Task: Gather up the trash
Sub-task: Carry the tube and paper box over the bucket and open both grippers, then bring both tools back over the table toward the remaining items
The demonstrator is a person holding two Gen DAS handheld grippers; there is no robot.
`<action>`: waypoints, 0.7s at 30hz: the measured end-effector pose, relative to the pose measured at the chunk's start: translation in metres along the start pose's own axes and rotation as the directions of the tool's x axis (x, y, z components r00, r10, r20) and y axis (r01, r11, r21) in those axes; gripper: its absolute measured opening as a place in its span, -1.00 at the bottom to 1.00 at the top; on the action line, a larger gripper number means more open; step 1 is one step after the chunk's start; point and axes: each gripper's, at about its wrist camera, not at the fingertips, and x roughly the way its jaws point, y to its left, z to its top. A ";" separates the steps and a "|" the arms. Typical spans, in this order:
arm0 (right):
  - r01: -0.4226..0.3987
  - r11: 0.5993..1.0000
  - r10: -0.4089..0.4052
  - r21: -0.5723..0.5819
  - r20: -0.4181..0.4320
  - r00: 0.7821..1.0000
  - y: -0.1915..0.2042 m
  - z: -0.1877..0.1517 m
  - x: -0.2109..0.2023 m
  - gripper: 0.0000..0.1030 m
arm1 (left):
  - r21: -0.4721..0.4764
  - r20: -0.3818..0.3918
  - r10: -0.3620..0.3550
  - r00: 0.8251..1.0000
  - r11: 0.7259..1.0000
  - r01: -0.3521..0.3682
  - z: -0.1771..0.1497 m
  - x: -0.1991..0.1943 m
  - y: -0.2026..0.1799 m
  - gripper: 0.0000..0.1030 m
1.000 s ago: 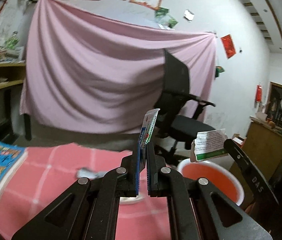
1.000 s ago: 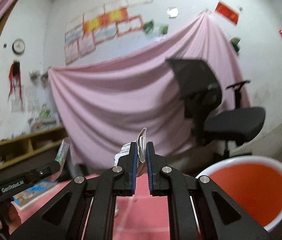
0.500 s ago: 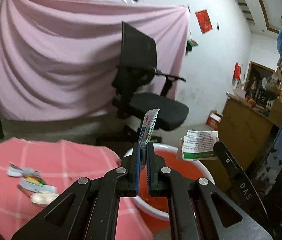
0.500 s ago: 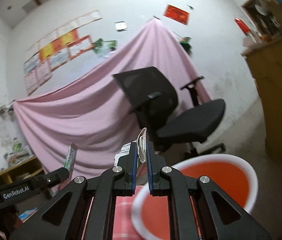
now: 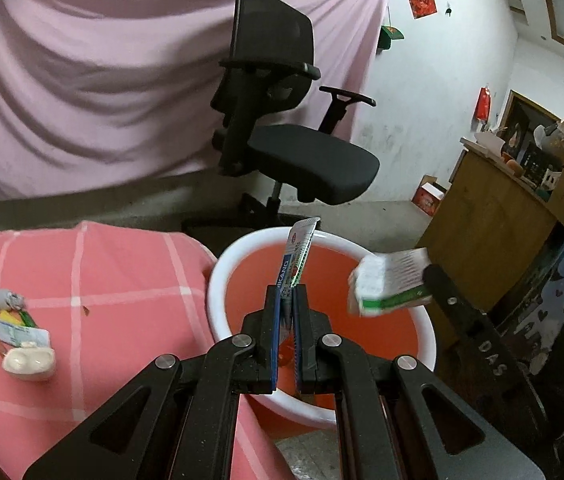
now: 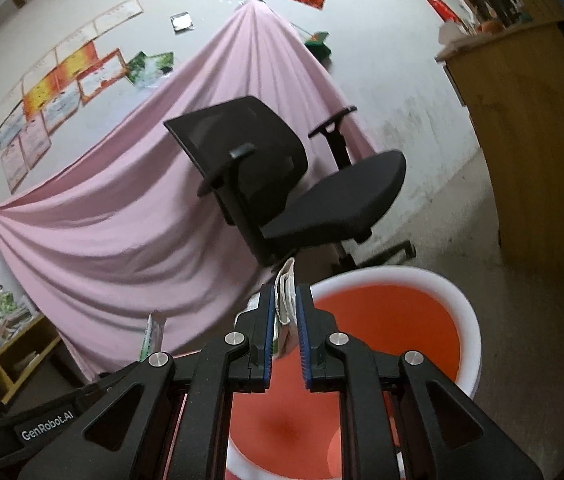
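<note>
The left gripper (image 5: 286, 300) clamped a flat toothpaste tube (image 5: 297, 258) and the right gripper (image 6: 284, 312) a folded white-green paper wrapper (image 6: 285, 300), both over the round orange basin with white rim (image 5: 217, 280) beside the table corner; an early release near that rim could drop them outside.

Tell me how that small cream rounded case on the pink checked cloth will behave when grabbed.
The small cream rounded case looks smooth and hard, so it may slip between flat pads. It is probably light and stiff. Its curved edges could let it slide on the pink checked cloth when nudged.
</note>
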 end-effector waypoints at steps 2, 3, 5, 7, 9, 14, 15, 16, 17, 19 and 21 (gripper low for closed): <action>0.002 1.000 -0.002 0.005 -0.018 1.000 -0.003 -0.001 0.003 -0.79 | 0.003 -0.022 0.001 1.000 1.000 -0.001 -0.002 0.004 0.000 -0.92; 0.003 1.000 -0.002 0.009 -0.021 1.000 -0.004 -0.001 0.004 -0.79 | 0.005 -0.030 0.005 1.000 1.000 -0.005 -0.005 0.004 0.001 -0.92; 0.007 1.000 -0.007 0.010 -0.024 1.000 -0.006 0.000 0.004 -0.79 | 0.007 -0.044 0.006 0.999 1.000 -0.005 -0.008 0.006 0.001 -0.91; 0.012 1.000 -0.011 0.008 -0.026 1.000 -0.007 0.000 0.004 -0.79 | 0.005 -0.053 0.009 0.999 1.000 -0.009 -0.010 0.009 0.003 -0.90; 0.016 1.000 -0.016 0.004 -0.027 1.000 -0.008 0.000 0.004 -0.79 | 0.006 -0.056 0.028 0.998 1.000 -0.028 -0.009 0.010 0.005 -0.90; 0.015 1.000 -0.015 -0.002 -0.021 1.000 -0.003 0.001 0.005 -0.79 | 0.022 -0.013 0.068 0.998 0.997 -0.068 -0.008 -0.001 0.008 -0.90; 0.012 1.000 -0.012 -0.010 -0.016 1.000 -0.001 0.001 0.004 -0.79 | 0.022 -0.006 0.076 0.997 0.997 -0.076 -0.008 -0.004 0.009 -0.90; 0.010 1.000 -0.010 -0.014 -0.013 1.000 0.001 0.001 0.004 -0.79 | 0.019 0.004 0.087 0.996 0.996 -0.088 -0.008 -0.009 0.012 -0.90; 0.005 1.000 -0.005 -0.018 -0.008 1.000 0.004 0.001 0.002 -0.79 | 0.017 0.010 0.095 0.995 0.995 -0.095 -0.008 -0.012 0.014 -0.90; -0.010 1.000 0.010 -0.030 0.006 1.000 0.011 0.001 -0.002 -0.79 | 0.009 0.028 0.116 0.993 0.993 -0.117 -0.007 -0.021 0.021 -0.89; -0.027 0.998 0.028 -0.048 0.019 0.999 0.020 0.001 -0.006 -0.78 | -0.001 0.055 0.145 0.988 0.989 -0.145 -0.007 -0.035 0.029 -0.89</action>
